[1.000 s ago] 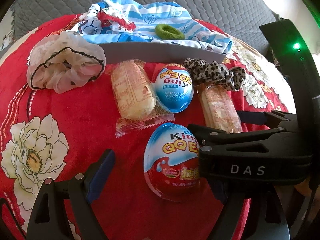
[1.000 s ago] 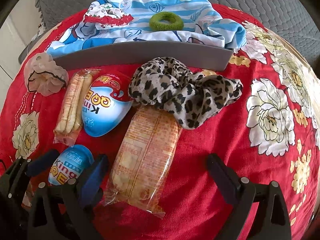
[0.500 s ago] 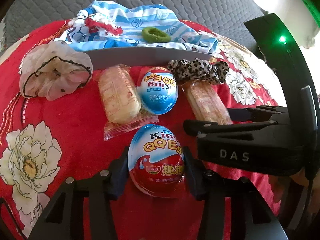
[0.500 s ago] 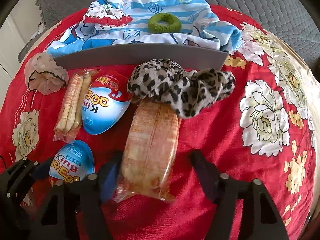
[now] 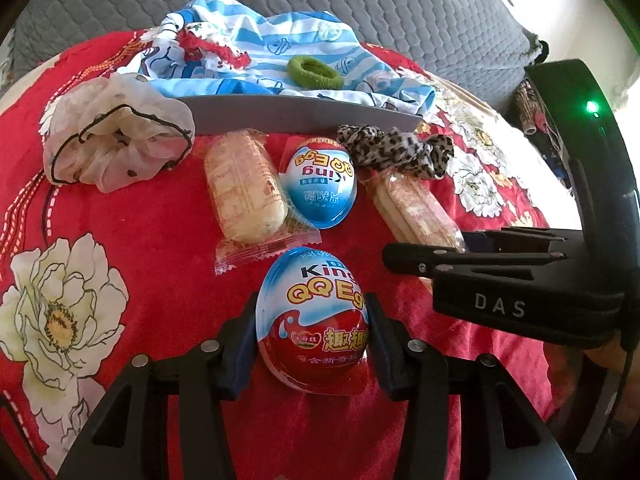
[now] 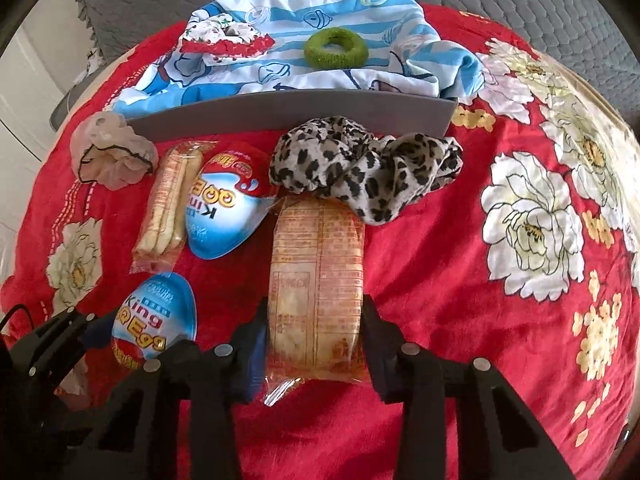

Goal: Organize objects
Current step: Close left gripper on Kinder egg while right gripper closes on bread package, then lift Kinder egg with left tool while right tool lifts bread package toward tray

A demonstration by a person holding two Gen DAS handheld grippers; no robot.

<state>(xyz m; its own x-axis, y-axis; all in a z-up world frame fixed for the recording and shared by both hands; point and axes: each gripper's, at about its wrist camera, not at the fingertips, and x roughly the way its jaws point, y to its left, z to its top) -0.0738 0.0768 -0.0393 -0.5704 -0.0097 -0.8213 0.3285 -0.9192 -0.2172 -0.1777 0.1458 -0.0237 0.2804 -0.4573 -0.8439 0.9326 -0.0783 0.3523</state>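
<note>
My left gripper [image 5: 312,334] is shut on a red and blue toy egg [image 5: 312,316], which also shows in the right wrist view [image 6: 154,320]. My right gripper [image 6: 314,344] is shut on a wrapped orange bread pack [image 6: 316,284], seen from the side in the left wrist view [image 5: 412,208]. A second toy egg [image 5: 322,184] and another wrapped bread pack [image 5: 244,188] lie side by side behind them. A leopard scrunchie [image 6: 368,168] touches the far end of the held bread pack. A beige scrunchie [image 5: 116,136] lies at the left.
A grey tray [image 6: 296,114] stands behind the row, lined with blue striped cloth [image 6: 360,8] that carries a green hair tie [image 6: 336,48] and a red-trimmed scrunchie [image 6: 224,40]. Everything rests on a red flowered blanket [image 6: 500,240]. A grey quilt [image 5: 360,4] lies beyond.
Both grippers went from open to shut: the left closed on the near toy egg, the right on the bread pack. The bread pack has turned straighter between the right fingers.
</note>
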